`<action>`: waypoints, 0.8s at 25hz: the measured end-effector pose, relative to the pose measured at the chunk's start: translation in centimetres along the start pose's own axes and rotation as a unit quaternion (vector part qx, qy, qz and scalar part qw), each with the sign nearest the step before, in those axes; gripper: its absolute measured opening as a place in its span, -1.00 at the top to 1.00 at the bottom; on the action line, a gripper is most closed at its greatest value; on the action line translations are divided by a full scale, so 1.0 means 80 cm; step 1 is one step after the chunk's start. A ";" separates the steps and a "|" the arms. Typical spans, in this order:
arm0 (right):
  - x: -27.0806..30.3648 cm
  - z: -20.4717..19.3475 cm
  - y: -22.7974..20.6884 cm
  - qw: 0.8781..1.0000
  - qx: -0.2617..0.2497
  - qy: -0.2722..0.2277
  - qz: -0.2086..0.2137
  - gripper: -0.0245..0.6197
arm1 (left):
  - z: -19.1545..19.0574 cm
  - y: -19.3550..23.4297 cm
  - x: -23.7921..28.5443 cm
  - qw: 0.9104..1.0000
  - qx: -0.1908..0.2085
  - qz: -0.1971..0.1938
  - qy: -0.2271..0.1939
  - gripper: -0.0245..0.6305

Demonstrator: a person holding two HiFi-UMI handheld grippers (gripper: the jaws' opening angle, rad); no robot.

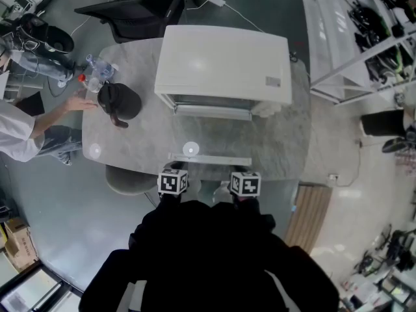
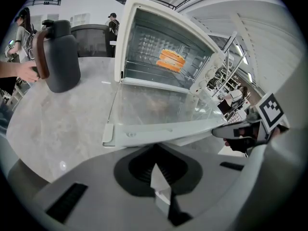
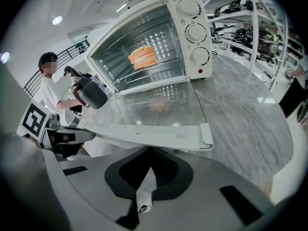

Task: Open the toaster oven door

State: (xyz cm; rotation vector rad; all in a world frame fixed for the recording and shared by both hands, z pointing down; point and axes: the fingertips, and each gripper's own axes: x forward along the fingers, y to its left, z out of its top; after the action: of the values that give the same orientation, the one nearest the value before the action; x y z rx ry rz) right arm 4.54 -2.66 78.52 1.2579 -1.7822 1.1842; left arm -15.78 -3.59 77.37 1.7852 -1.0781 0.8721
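**On the grey table: oven door down flat, both grippers at its front edge**

At the middle of the marbled grey table (image 1: 289,145) stands the toaster oven (image 1: 224,60), a white, boxy metal case with three round knobs (image 3: 195,32) down its right side. Its door (image 2: 159,131), a clear glass pane in a white frame, is open and lies level. Inside, the ribbed shiny walls surround an orange, layered piece of food (image 2: 171,60) on the rack.

The left gripper (image 2: 157,177) and the right gripper (image 3: 147,177) hover side by side just short of the door's front rail. Each has its jaws pressed together with nothing between them.

To the left, well apart from the door, a matte dark jug (image 2: 60,57) stands upright with a person's hand (image 1: 81,103) at its handle. Bare tabletop lies on either side of the door.
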 end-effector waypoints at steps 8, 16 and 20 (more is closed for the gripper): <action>0.011 -0.008 -0.002 1.000 0.003 0.011 -0.001 0.92 | -0.001 0.000 0.005 1.000 0.002 -0.003 0.009 0.92; 0.021 -0.013 -0.005 1.000 0.002 0.019 0.000 0.92 | -0.006 0.004 0.015 1.000 -0.002 -0.002 0.017 0.92; 0.025 -0.017 -0.006 1.000 0.006 0.026 -0.001 0.92 | -0.009 0.006 0.018 1.000 -0.004 0.000 0.023 0.92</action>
State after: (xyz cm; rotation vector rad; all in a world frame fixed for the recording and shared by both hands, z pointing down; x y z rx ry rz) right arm 4.38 -2.17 80.92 1.2240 -1.7385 1.2172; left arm -15.75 -3.54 79.06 1.7507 -1.0512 0.9028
